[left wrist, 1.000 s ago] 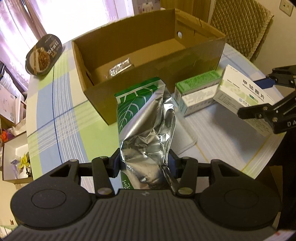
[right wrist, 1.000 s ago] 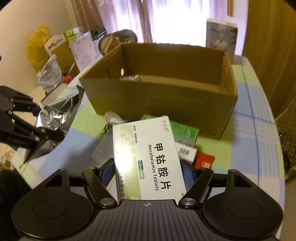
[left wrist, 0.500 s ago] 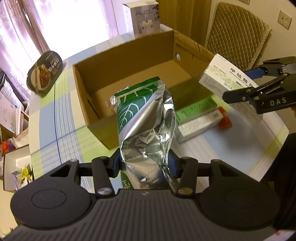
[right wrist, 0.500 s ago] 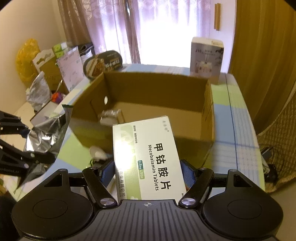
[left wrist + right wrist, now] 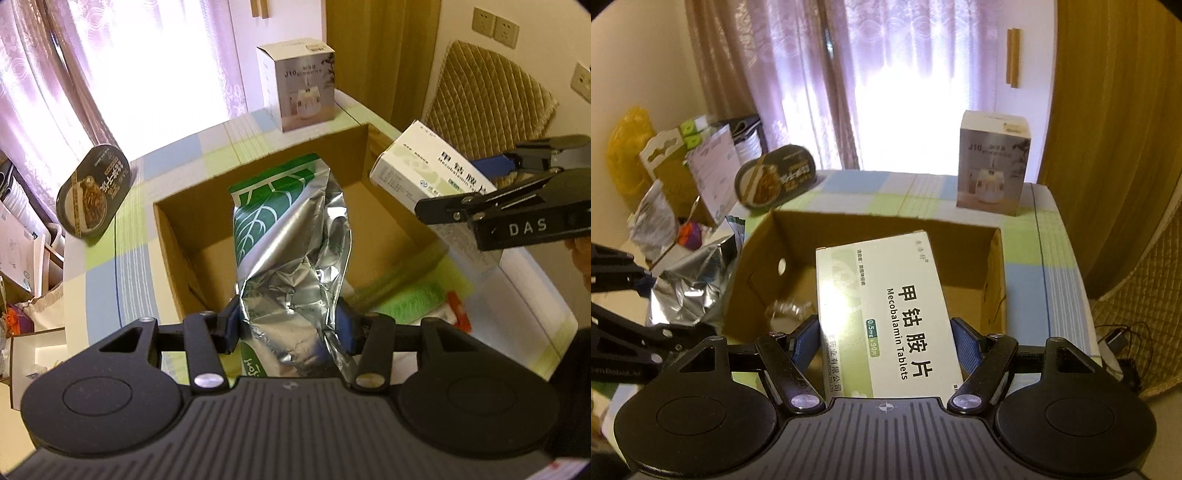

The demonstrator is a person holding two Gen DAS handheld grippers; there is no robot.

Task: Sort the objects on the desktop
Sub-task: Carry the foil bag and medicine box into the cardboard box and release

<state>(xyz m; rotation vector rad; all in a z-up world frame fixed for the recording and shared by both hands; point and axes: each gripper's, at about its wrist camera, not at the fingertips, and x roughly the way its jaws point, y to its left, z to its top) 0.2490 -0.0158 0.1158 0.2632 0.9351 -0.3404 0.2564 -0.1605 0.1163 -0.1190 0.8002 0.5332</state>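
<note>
Above the cardboard box [image 5: 280, 206], at left, the left tongs [image 5: 288, 325] pinch a crumpled foil pouch [image 5: 291, 258], held upright over the open cavity. At right, the right tongs [image 5: 884, 343] clamp a white tablet carton [image 5: 882, 306], likewise poised over the box. Judged step: depositing both items. The next move calls for lowering each past the rim, then releasing. A clear wrapped item [image 5: 786, 308] lies inside. On the bench [image 5: 99, 280], an oval food tin [image 5: 94, 195] and an appliance carton [image 5: 299, 86] stand clear.
</note>
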